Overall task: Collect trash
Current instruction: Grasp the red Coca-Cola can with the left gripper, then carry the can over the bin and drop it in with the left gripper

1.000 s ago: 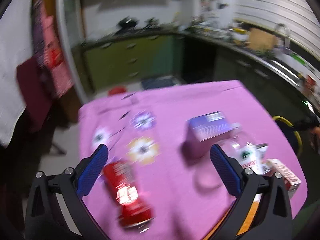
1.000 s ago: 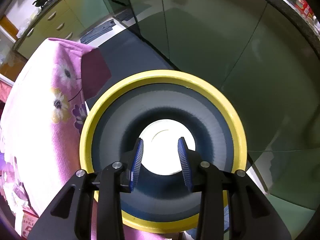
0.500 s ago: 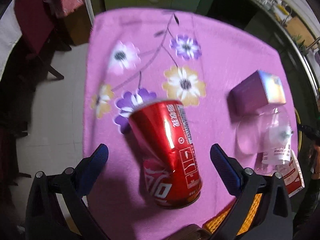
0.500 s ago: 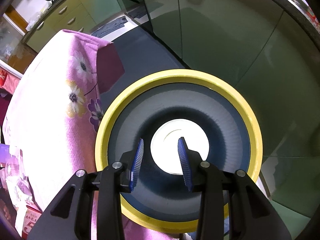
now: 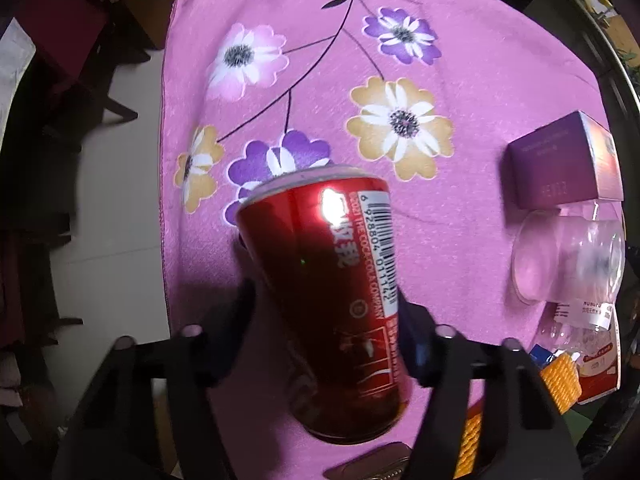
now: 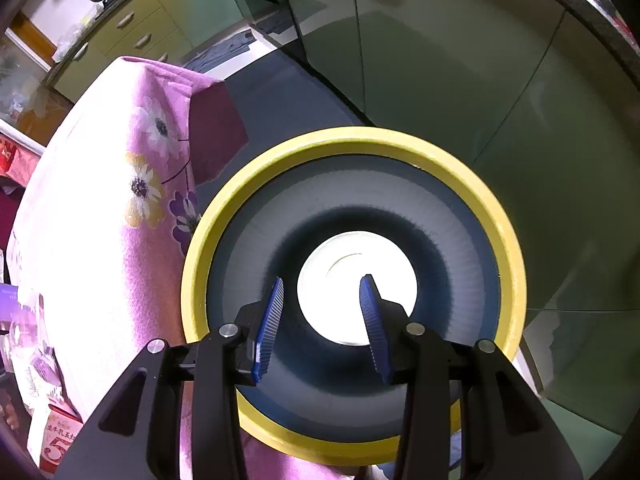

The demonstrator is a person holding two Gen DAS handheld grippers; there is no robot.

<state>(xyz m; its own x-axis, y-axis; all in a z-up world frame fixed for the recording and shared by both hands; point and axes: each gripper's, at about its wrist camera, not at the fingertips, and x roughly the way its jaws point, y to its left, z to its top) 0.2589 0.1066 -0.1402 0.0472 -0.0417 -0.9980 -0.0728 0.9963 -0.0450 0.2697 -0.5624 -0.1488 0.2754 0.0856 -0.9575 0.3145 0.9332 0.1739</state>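
Since a second ago the left hand-held gripper point(image 5: 320, 316) has dropped from looking across the room to pointing straight down over the red soda can point(image 5: 332, 296), and its jaws have just been closing, with the can between them. Both fingers are blurred and dark now, one on each side of the can's body; they seem to be touching its sides, though the blur keeps me from being sure they press on it. The can lies on its side on the pink flowered cloth point(image 5: 460, 60) that covers the counter, its barcode facing up.

Off to the right on the same cloth lie a purple box point(image 5: 560, 164), a clear plastic bottle point(image 5: 568, 260) just beside it, and a red and white carton point(image 5: 596, 368) (partly under the bottle).

The right hand-held gripper point(image 6: 322, 320) hangs over the trash bin point(image 6: 492, 216), a round bin with a yellow rim and a white bottom, standing on the floor just beside the draped edge of the cloth. Its blue fingers point(image 6: 270, 320) stand apart with nothing between them. It has barely moved, and its jaws have opened slightly.
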